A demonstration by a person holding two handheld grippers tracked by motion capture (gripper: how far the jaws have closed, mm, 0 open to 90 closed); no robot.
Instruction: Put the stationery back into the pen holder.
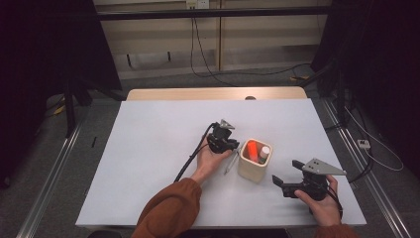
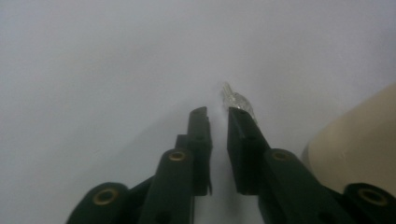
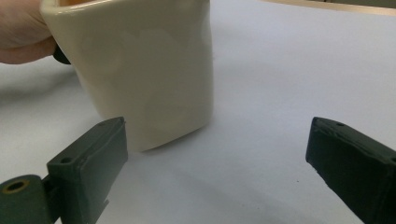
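The table (image 1: 148,163) carries a white sheet over its top; a strip of bare wood shows along the far edge. Directly on the sheet stand a cream holder (image 1: 252,168) and, just beside its left wall, a clear pen (image 1: 230,163).

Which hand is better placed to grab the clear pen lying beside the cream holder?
Left. The left gripper has its narrowly parted jaws right at the clear pen; the right gripper sits wide open on the cream holder's far side.
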